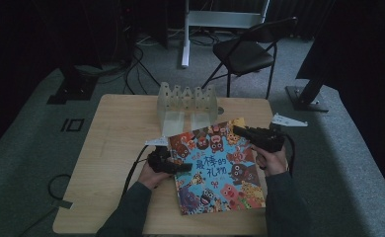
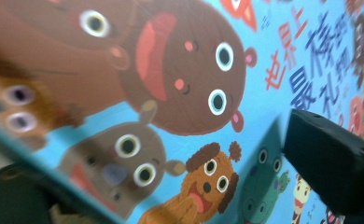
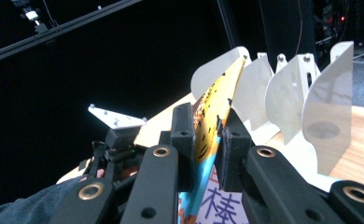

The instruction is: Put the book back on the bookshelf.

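We work at a pale wooden table (image 1: 111, 148) on grey carpet in a dark room, a black folding chair (image 1: 245, 52) beyond. The picture book (image 1: 215, 165), bright blue with cartoon animals, sits tilted at the table's right. Our right gripper (image 3: 207, 135) is clamped on its far edge; our left gripper (image 1: 183, 168) stands with jaws apart at its left edge. A white slotted rack (image 1: 187, 106) stands just beyond.

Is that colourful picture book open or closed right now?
Closed. The book shows its whole front cover in the high view, and the right gripper pinches its far edge as one thin slab, with no pages fanned.
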The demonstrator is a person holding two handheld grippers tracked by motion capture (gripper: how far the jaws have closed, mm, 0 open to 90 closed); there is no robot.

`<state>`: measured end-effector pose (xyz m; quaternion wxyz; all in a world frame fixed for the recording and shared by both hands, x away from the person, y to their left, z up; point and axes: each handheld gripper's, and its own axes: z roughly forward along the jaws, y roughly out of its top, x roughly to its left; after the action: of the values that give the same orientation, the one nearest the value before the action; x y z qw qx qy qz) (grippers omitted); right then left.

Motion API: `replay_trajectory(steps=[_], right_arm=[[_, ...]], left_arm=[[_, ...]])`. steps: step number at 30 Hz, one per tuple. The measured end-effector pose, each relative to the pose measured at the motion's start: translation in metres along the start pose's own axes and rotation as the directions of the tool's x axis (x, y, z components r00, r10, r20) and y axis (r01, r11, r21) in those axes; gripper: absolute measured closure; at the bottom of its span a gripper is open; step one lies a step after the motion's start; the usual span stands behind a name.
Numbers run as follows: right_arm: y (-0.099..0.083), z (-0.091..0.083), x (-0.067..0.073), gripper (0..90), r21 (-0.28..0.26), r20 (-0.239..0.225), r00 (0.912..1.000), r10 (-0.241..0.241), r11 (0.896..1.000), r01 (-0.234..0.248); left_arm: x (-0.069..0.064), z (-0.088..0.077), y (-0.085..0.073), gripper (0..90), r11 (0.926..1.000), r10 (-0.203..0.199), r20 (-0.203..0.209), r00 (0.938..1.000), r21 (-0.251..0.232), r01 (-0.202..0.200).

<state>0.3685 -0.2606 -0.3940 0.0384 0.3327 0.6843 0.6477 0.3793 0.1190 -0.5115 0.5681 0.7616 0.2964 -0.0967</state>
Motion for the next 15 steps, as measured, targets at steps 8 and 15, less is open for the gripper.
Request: replay_trajectory(steps=[8, 15], right_arm=[[-0.007, -0.003, -0.012, 60.5, 0.145, 0.163, 0.9839, -0.074, 0.988, 0.05], [-0.016, 0.003, -0.017, 44.8, 0.236, 0.343, 0.9269, -0.152, 0.969, 0.071]], left_arm=[[-0.009, -0.01, 0.004, 35.4, 0.998, 0.055, -0.039, 0.9977, -0.029, -0.056], [-0.032, -0.02, 0.015, 59.3, 0.9778, 0.193, -0.061, 0.9792, -0.071, -0.197]])
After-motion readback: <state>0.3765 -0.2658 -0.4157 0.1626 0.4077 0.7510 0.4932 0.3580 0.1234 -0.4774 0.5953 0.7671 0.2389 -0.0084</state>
